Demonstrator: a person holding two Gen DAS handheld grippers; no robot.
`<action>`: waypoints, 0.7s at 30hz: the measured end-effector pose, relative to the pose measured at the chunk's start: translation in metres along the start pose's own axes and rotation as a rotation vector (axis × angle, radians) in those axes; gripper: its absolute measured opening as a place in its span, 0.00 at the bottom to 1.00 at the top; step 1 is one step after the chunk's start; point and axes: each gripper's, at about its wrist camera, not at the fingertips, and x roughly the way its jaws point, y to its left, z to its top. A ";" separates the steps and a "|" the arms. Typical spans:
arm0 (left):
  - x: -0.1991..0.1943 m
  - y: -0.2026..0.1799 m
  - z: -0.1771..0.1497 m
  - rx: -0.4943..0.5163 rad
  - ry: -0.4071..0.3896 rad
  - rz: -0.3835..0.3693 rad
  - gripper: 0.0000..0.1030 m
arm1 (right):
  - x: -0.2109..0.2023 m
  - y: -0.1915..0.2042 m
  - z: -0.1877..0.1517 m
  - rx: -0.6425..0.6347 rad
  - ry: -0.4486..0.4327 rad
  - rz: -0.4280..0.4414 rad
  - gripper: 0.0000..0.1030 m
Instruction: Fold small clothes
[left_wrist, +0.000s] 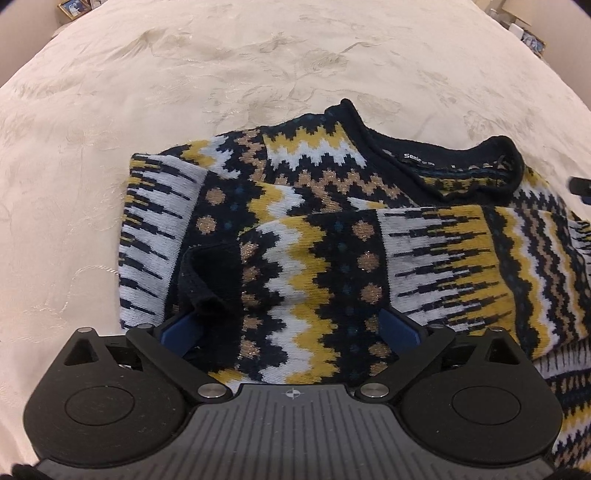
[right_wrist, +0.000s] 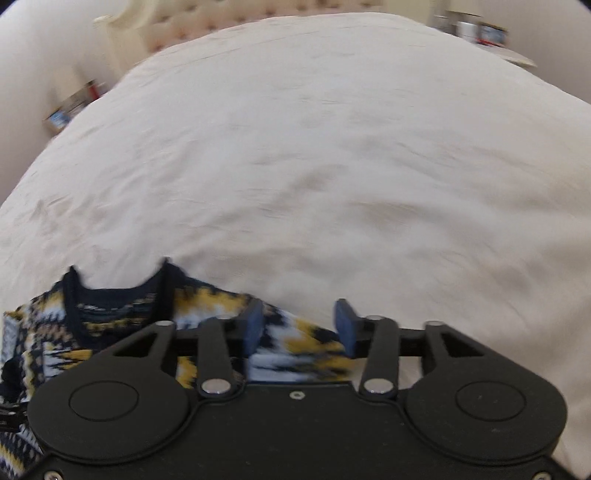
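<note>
A knitted sweater (left_wrist: 332, 221) in navy, mustard and white zigzags lies on the bed, with its dark collar (left_wrist: 443, 173) and label facing up. Both sleeves are folded across the body, and a dark cuff (left_wrist: 210, 280) lies at the left. My left gripper (left_wrist: 291, 326) hovers low over the folded sleeve with its blue pads (left_wrist: 184, 326) spread wide, open and pressing on nothing. In the blurred right wrist view, my right gripper (right_wrist: 299, 325) is open above the sweater (right_wrist: 110, 314) at its shoulder edge, and its pads (right_wrist: 253, 325) stand apart from the knit.
A cream embroidered bedspread (left_wrist: 221, 74) stretches far beyond the sweater. Framed pictures (left_wrist: 74, 7) stand off the bed's far left corner and small items (left_wrist: 532, 37) off the far right. A tufted headboard (right_wrist: 221, 22) rises behind the bed.
</note>
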 end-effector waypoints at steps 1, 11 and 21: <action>0.000 0.000 0.000 0.001 0.001 0.003 1.00 | 0.006 0.005 0.002 -0.020 0.013 0.006 0.54; 0.003 -0.005 -0.001 0.031 -0.011 0.030 1.00 | 0.049 0.009 0.000 -0.100 0.146 -0.049 0.61; 0.001 -0.013 -0.008 0.043 -0.061 0.077 1.00 | -0.009 -0.007 -0.018 0.002 0.068 0.024 0.98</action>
